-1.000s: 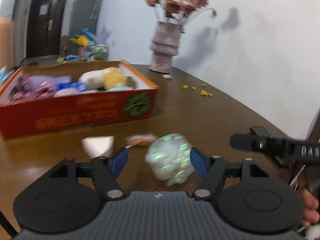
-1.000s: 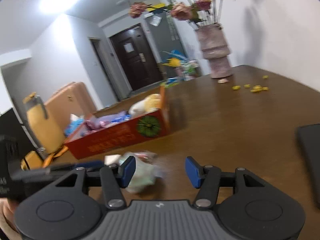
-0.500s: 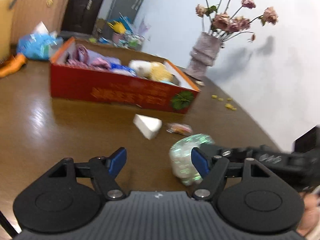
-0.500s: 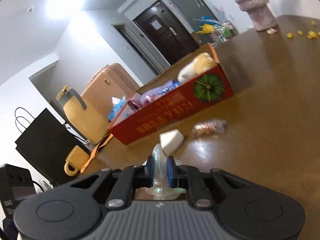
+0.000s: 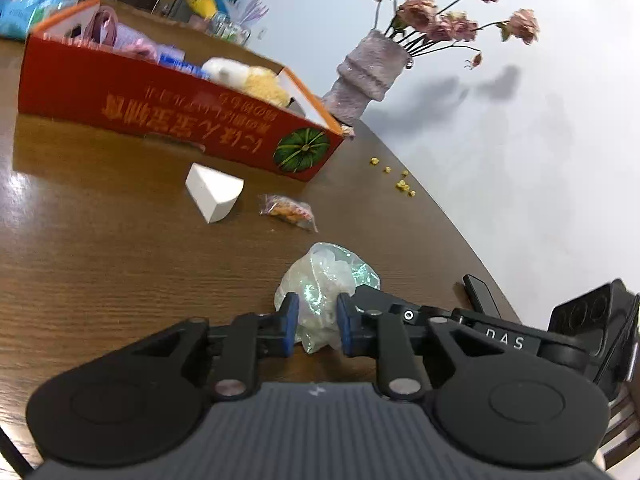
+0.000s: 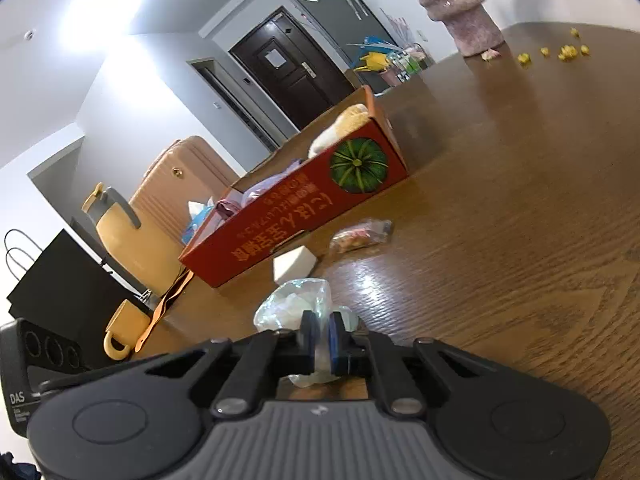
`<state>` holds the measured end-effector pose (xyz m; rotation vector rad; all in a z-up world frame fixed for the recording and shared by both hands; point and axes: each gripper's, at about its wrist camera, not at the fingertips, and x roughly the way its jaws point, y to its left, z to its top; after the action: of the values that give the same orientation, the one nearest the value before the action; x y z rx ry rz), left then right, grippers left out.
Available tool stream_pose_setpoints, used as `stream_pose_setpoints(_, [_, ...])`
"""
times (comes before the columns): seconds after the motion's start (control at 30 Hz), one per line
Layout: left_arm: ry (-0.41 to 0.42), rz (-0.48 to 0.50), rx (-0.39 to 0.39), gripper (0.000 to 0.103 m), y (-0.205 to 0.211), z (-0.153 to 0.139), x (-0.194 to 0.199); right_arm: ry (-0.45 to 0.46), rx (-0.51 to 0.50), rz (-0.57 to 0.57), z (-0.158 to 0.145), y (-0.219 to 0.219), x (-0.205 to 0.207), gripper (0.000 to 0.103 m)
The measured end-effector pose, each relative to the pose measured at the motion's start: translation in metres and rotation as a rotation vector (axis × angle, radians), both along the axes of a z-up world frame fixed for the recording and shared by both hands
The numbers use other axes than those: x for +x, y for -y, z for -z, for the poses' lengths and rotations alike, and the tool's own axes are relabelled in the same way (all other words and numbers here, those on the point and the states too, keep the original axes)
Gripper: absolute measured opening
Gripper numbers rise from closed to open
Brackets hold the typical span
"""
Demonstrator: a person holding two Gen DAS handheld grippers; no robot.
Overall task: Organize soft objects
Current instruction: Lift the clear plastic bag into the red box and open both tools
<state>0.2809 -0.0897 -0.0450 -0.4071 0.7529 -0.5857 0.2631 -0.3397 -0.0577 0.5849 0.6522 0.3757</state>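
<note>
Box (image 5: 168,116) lettering blurred – flowers (image 5: 452,20) partly cut off

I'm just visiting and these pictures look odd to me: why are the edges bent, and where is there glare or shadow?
Left wrist view: fisheye lens curves the table edge and darkens the corners; flower vase throws soft shadows on the wall; a small glare patch at far left. Right wrist view: ceiling light blows out white at upper left, with a bright sheen on the wood beyond the crinkly plastic bag.

Lettering recorded: "DAS" in white stood on the black body of the right gripper (image 5: 505,342) and on the left gripper (image 6: 18,398), with smaller lines beneath (too small to read). The red box (image 5: 160,114) bore upside-down gold East Asian characters (not legible) beside a printed green pumpkin (image 6: 359,165).
</note>
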Motion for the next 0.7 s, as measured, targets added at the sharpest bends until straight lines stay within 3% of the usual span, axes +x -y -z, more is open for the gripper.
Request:
stream_pose_setpoints(0.17, [0.056, 0.000, -0.011, 0.020, -0.006, -0.019, -0.007, 0.045, -0.002, -0.011, -0.019, -0.004, -0.005, 0.006])
stream_pose_setpoints(0.33, [0.111, 0.028, -0.037, 0.020, -0.012, -0.061, 0.030, 0.136, -0.059, -0.039, -0.065, -0.010, 0.022, 0.006])
stream_pose_setpoints(0.53, [0.162, 0.019, 0.027, 0.020, -0.009, -0.110, 0.133, 0.193, -0.131, -0.053, -0.115, -0.020, 0.126, 0.006])
stream_pose_setpoints(0.7, [0.093, -0.011, 0.116, 0.020, 0.002, -0.092, 0.229, 0.122, -0.227, -0.033, -0.104, -0.038, 0.226, 0.006])
